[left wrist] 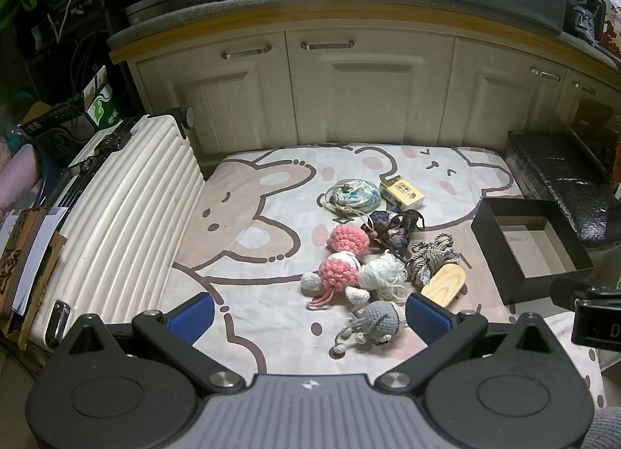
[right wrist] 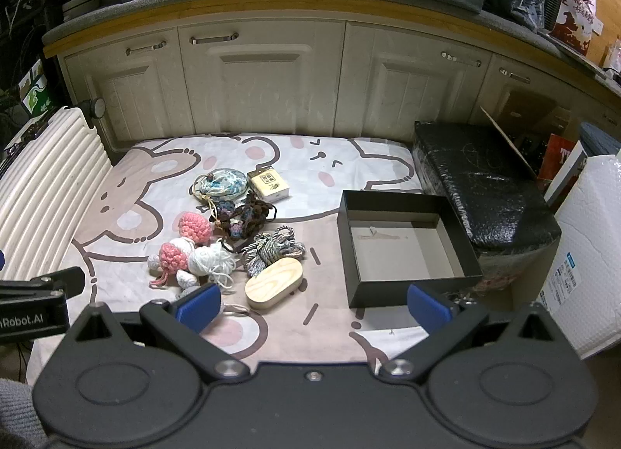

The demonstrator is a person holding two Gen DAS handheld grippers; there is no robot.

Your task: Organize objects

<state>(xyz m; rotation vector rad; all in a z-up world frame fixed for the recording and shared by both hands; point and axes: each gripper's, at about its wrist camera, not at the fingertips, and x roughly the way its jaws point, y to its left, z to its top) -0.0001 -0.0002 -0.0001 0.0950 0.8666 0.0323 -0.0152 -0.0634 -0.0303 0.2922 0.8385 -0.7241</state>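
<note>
objects: two pink crochet toys (left wrist: 341, 254), one black box (right wrist: 407, 247); both hand-held grippers (left wrist: 308, 313) gape empty.

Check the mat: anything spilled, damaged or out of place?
Nothing damaged or spilled. The white yarn ball has come loose, strands trailing over the mat. All the small items lie heaped left of the black box, which is empty.

Ahead of my tool: cream cabinet doors (right wrist: 260, 80) w/ metal handles. Far left, ribbed white suitcase (left wrist: 128, 216) lying flat. Right side: black wrapped bundle (right wrist: 485, 192), white bubble mailer (right wrist: 586, 254) beyond it.
</note>
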